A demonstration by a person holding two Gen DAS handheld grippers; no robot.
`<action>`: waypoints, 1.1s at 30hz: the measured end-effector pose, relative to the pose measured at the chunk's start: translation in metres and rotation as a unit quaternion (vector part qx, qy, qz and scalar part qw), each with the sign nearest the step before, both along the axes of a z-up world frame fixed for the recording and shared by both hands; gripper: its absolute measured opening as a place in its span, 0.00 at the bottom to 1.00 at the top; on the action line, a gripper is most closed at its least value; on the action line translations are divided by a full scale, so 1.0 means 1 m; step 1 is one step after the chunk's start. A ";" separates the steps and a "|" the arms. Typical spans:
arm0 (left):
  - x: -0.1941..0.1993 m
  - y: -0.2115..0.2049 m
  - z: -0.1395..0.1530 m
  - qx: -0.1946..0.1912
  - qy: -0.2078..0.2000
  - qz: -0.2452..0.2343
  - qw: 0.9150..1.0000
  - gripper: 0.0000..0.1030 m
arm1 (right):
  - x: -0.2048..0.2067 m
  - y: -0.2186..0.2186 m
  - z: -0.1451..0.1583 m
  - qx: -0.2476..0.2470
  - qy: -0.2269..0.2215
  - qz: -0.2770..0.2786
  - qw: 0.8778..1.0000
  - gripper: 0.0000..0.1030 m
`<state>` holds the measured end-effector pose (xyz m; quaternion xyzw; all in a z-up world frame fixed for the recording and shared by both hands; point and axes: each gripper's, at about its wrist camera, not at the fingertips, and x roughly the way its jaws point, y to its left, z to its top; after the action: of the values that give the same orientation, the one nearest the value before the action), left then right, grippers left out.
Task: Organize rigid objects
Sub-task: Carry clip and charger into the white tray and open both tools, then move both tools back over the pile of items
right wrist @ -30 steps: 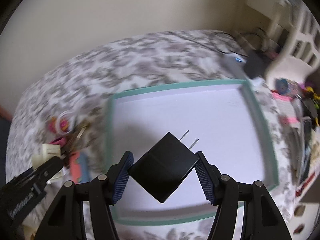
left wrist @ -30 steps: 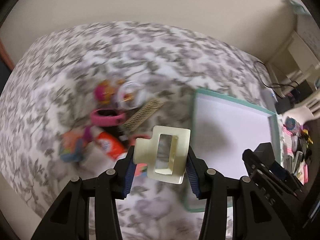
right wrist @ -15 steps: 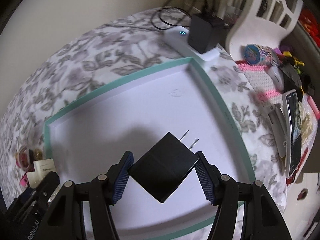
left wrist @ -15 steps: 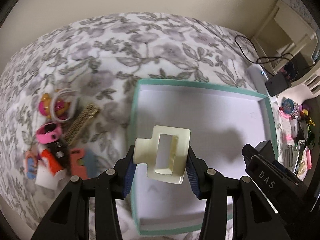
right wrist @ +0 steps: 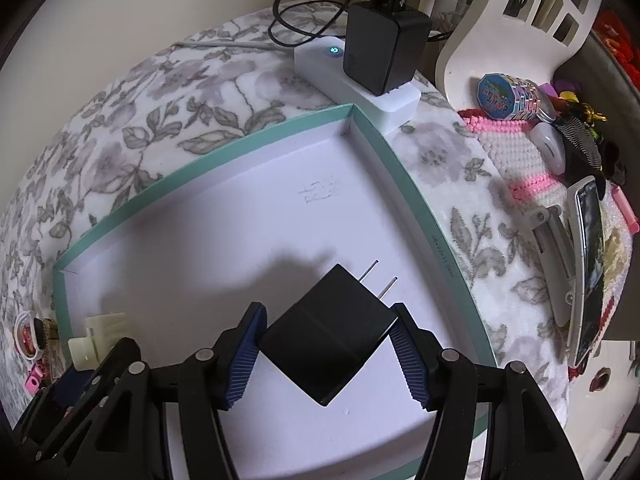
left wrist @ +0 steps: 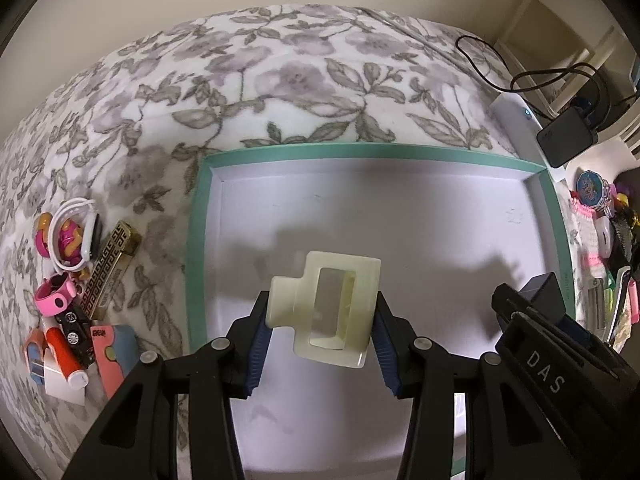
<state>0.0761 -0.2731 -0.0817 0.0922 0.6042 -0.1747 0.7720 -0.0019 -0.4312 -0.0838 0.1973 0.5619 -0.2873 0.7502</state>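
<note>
Cream clip [left wrist: 326,312] is looking like matt plastic, slightly translucent. Black charger [right wrist: 330,336] is showing smooth matt plastic w/ shiny metal prongs. Teal-rimmed tray [left wrist: 198,240] is looking like matt cardboard, white paper lining. Floral blanket [left wrist: 280,80] is looking soft, fleecy cloth. Pads [left wrist: 256,344] are showing ribbed blue rubber.

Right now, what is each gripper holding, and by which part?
Left gripper: cream plastic clip, by its two sides. Right gripper: black plug adapter, by opposite corners.
</note>
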 end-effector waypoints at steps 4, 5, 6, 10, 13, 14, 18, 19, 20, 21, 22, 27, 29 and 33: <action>-0.001 0.000 -0.002 0.000 0.000 0.000 1.000 0.49 | 0.001 0.001 0.000 0.003 0.001 0.004 1.000 0.64; -0.001 0.001 -0.002 0.000 0.000 0.000 1.000 0.50 | 0.001 0.002 0.000 0.001 0.002 0.005 1.000 0.64; -0.002 0.002 -0.001 -0.002 0.000 0.001 1.000 0.54 | 0.001 0.002 0.002 0.000 0.003 0.007 1.000 0.64; -0.001 0.006 0.004 -0.011 -0.003 0.006 1.000 0.62 | 0.002 0.002 0.008 0.003 -0.001 0.014 1.000 0.65; 0.002 0.009 0.010 -0.010 -0.009 0.012 1.000 0.72 | 0.003 0.003 0.012 -0.002 0.005 0.018 1.000 0.66; 0.003 0.011 0.012 -0.008 -0.013 0.016 1.000 0.76 | 0.002 0.003 0.014 -0.005 0.005 0.018 1.000 0.66; 0.007 0.023 0.017 -0.016 -0.017 0.032 0.999 0.83 | 0.003 0.003 0.019 -0.013 0.000 0.023 1.000 0.77; 0.006 0.026 0.018 -0.016 -0.019 0.036 0.999 0.84 | 0.003 0.004 0.021 -0.015 -0.002 0.024 1.000 0.78; 0.007 0.030 0.021 -0.016 -0.024 0.040 0.999 0.84 | 0.003 0.004 0.023 -0.018 -0.003 0.025 1.000 0.79; 0.008 0.031 0.021 -0.016 -0.028 0.044 0.999 0.85 | 0.004 0.006 0.025 -0.023 -0.003 0.027 0.999 0.81; 0.009 0.033 0.023 -0.017 -0.031 0.047 0.998 0.86 | 0.005 0.007 0.028 -0.030 -0.003 0.029 0.999 0.85; 0.015 0.041 0.030 -0.013 -0.043 0.057 0.997 0.86 | 0.004 0.007 0.036 -0.043 -0.006 0.025 0.999 0.95; 0.017 0.045 0.031 -0.010 -0.047 0.060 0.997 0.86 | 0.003 0.006 0.039 -0.045 -0.010 0.023 0.999 0.95; 0.020 0.058 0.038 -0.003 -0.059 0.071 0.996 0.86 | 0.001 0.006 0.048 -0.056 -0.018 0.017 0.998 0.96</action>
<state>0.0959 -0.2149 -0.0441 0.0571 0.5621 -0.1156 0.8169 -0.0013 -0.4251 -0.0362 0.1510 0.5347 -0.3021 0.7746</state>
